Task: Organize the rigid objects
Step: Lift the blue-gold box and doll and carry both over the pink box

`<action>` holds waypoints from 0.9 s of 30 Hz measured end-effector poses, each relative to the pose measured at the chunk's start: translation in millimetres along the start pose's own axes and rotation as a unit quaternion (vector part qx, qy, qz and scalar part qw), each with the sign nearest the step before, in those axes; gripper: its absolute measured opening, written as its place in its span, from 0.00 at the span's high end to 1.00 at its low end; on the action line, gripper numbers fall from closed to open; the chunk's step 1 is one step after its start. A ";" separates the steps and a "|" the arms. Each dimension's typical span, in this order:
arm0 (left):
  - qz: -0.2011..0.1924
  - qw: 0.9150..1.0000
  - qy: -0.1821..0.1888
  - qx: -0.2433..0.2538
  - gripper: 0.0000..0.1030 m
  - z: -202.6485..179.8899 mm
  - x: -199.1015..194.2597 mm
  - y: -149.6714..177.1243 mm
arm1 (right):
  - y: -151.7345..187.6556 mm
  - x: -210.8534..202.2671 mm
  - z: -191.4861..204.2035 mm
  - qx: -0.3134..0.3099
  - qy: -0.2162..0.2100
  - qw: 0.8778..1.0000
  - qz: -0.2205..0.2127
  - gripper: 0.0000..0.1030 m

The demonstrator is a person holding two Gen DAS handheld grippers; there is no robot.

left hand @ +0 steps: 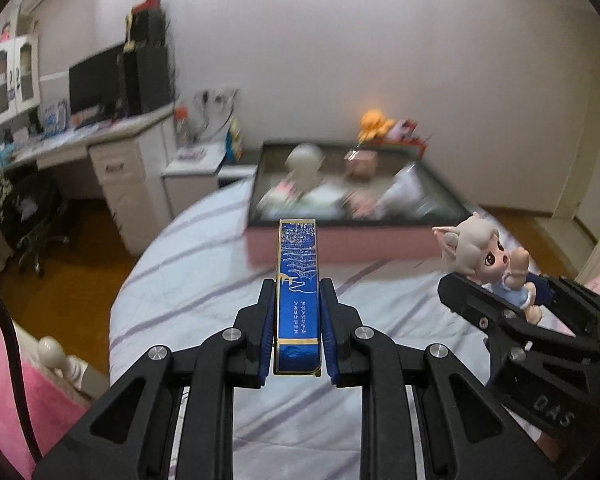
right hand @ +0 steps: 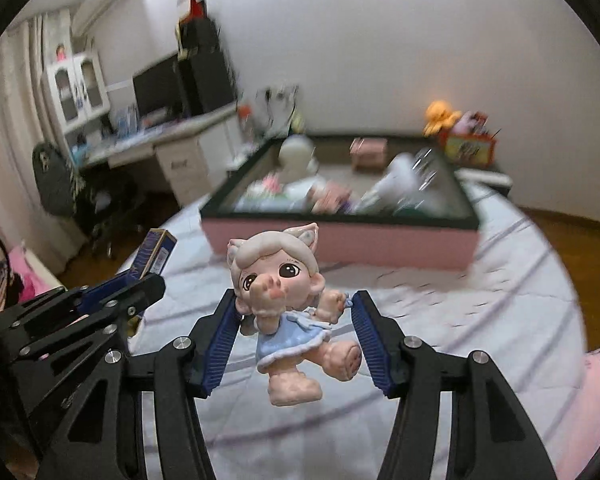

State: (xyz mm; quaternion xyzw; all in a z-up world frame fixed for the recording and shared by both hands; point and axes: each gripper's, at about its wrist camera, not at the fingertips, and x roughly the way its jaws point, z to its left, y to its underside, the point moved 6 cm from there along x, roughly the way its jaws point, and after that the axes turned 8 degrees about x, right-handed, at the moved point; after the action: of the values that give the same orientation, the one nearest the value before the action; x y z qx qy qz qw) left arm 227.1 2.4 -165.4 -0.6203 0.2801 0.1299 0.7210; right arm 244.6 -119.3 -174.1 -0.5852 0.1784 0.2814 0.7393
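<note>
- The left gripper [left hand: 297,312] is clamping a blue box [left hand: 298,296] above the striped bed [left hand: 204,280].
- The right gripper [right hand: 294,336] is gripping a doll figurine [right hand: 284,304], lifted clear.
- A pink-sided tray [right hand: 340,240] is sitting ahead, its blurred contents proving hard to identify.

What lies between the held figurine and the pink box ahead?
Only bare striped bedsheet between the figurine and the pink box, in the right wrist view.

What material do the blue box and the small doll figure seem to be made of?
Blue box: probably cardboard with glossy foil print; it has sharp folded edges, gold trim and a metallic sheen.
Doll figure: probably hard moulded vinyl or plastic, painted, mostly matte; its hair and dress keep a fixed sculpted shape.
</note>
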 end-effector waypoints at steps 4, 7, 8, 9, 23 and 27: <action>-0.045 0.999 0.011 0.014 0.80 -21.8 -33.7 -18.9 | -11.5 -49.3 -5.0 -0.003 0.008 0.998 -0.061 0.43; -0.075 0.997 0.015 0.022 0.80 -34.7 -58.6 -29.3 | -20.6 -80.0 -4.8 -0.015 0.023 0.994 -0.106 0.43; -0.081 0.996 0.012 0.024 0.80 -37.6 -64.0 -32.0 | -21.9 -89.7 -5.2 -0.017 0.028 0.992 -0.119 0.43; -0.092 0.995 0.005 0.029 0.80 -41.0 -72.7 -35.8 | -23.9 -98.7 -4.1 -0.023 0.036 0.990 -0.132 0.43; -0.183 0.981 -0.029 0.047 0.80 -50.0 -140.2 -58.7 | -44.3 -169.6 14.7 -0.034 0.048 0.971 -0.232 0.43; -0.183 0.982 -0.027 0.046 0.80 -48.2 -139.0 -60.9 | -47.6 -172.6 17.2 -0.034 0.046 0.969 -0.239 0.43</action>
State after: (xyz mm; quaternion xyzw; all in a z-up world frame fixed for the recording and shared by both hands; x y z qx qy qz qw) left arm 135.4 -33.9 -40.3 -0.6238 0.1479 -0.0006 0.7675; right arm 139.0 -146.0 -31.0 -0.6481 0.0572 0.0755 0.7556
